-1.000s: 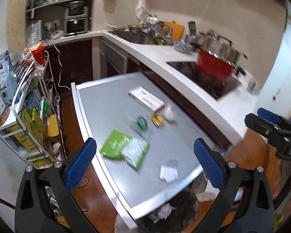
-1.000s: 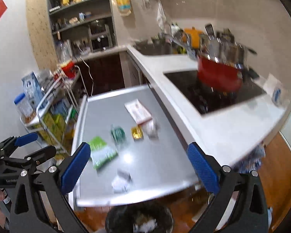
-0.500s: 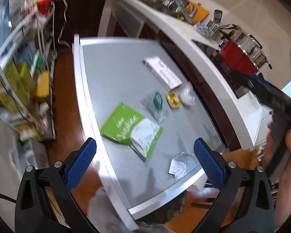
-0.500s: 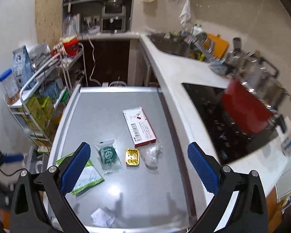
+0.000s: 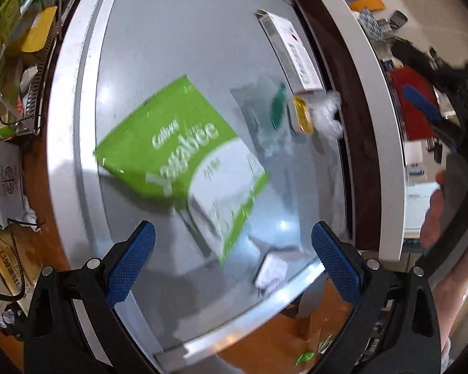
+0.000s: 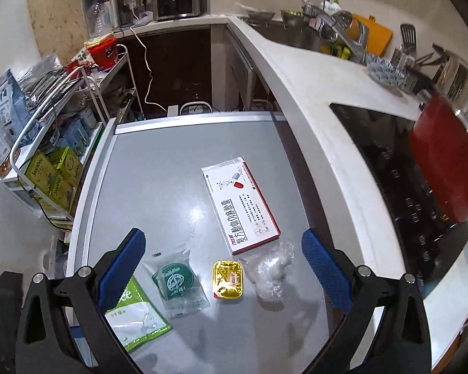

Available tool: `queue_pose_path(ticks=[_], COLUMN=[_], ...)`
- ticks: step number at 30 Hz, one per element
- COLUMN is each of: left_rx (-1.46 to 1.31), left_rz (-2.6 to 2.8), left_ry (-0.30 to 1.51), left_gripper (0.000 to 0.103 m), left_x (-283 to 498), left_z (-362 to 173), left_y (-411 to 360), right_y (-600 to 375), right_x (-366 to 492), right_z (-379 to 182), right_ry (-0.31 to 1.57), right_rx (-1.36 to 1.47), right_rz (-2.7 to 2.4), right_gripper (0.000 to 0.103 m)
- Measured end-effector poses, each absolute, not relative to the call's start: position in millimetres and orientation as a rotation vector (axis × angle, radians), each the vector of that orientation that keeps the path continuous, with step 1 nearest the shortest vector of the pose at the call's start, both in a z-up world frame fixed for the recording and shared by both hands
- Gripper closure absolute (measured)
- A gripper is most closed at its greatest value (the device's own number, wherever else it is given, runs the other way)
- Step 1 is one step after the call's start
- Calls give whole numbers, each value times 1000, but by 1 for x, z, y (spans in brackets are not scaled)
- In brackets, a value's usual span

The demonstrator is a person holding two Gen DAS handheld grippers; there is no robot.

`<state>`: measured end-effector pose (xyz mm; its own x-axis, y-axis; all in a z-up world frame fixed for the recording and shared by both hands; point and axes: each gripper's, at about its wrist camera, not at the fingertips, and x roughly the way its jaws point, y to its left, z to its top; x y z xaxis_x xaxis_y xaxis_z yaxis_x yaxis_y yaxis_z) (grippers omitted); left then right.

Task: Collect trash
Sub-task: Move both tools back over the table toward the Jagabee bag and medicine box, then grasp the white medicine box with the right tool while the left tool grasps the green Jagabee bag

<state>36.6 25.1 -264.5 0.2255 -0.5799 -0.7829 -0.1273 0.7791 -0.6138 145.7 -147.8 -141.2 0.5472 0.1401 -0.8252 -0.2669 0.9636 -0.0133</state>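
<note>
Both hand-held grippers have dropped from a high, wide look at the kitchen to hang close over the grey counter (image 6: 159,187). The left hand-held gripper (image 5: 234,258) now sits spread wide and empty just above the green snack bag (image 5: 174,155) — likely its 1st pick. The right hand-held gripper (image 6: 223,268), also released and empty, brackets the gold foil tray (image 6: 228,279) and crumpled clear plastic (image 6: 270,269). No trash is collected yet.

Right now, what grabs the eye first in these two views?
The green snack bag dominates the left wrist view, lying flat near the grey table's left edge. In the right wrist view, the white medicine box sits mid-table, with a gold foil tray just nearer the open right gripper.
</note>
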Motion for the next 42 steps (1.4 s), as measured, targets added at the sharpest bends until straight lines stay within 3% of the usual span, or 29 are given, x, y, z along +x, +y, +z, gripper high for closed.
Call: queue_pose_path(ticks=[10,15,19,29,42], left_rx=[-611,-356,-182,-51,-98], left_rz=[-346,-269,-219,-135,-203], left_ry=[1311,1298,1254,1233,1263], left_gripper=[2,2,2,2,3], left_x=[113,99,74,67,79], left_z=[-259,-243,-239,-265,-266], left_y=[50,30,3,-21,21], right_y=[-159,-156,-139,-105,-111], right_x=[167,187,212,244,267], right_z=[-162,-176,-191,-222,-254], right_ry=[1014,1051,1097,1142,1221], right_rx=[-128,-133,-188,-345,-358], right_rz=[217,212,214,209,224], right_gripper=[4,4,12,12,13])
